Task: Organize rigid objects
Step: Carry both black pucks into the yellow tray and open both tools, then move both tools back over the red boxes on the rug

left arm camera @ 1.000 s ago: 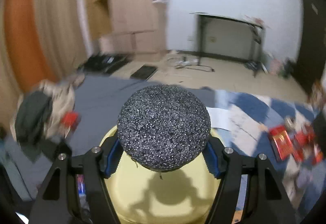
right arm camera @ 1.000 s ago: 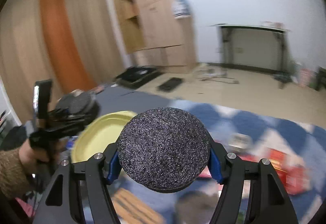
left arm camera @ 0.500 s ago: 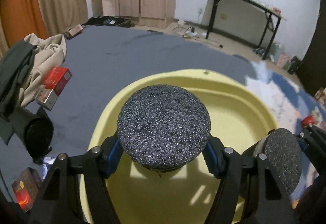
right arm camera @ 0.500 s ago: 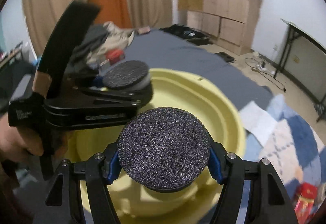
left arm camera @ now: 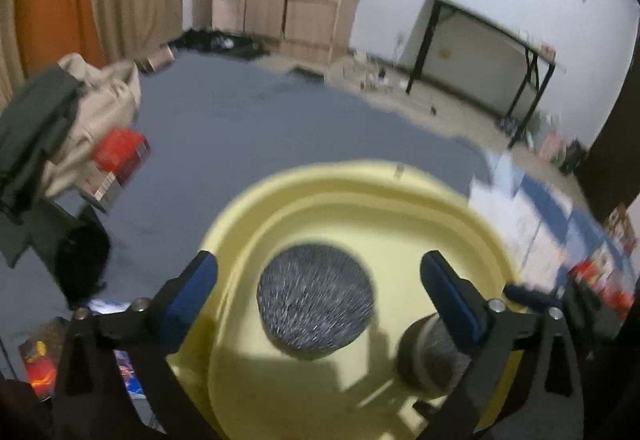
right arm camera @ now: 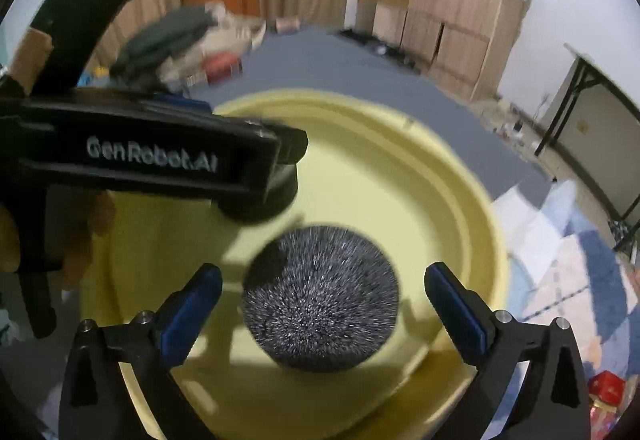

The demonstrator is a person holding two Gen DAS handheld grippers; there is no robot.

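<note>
pucks: two dark speckled pucks, one (left arm camera: 315, 302) below the left claw (left arm camera: 318, 290), one (right arm camera: 321, 298) below the right claw (right arm camera: 322, 300), both blurred, dropping into the yellow basin (right arm camera: 400, 176)
change: both were clamped a moment ago; claws opening, nothing pinched now
meaning: likely both pucks sorted
basin: one, on the grey bed (left arm camera: 248, 128)
clutter: red box (left arm camera: 120, 154), clothes pile (left arm camera: 48, 120)

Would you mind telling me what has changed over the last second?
Both tools swung in over the yellow basin and opened. The left tool let go of its speckled disc, the right tool its own disc; both discs show motion blur below the spread fingers. The basin and the red box stayed put.
</note>
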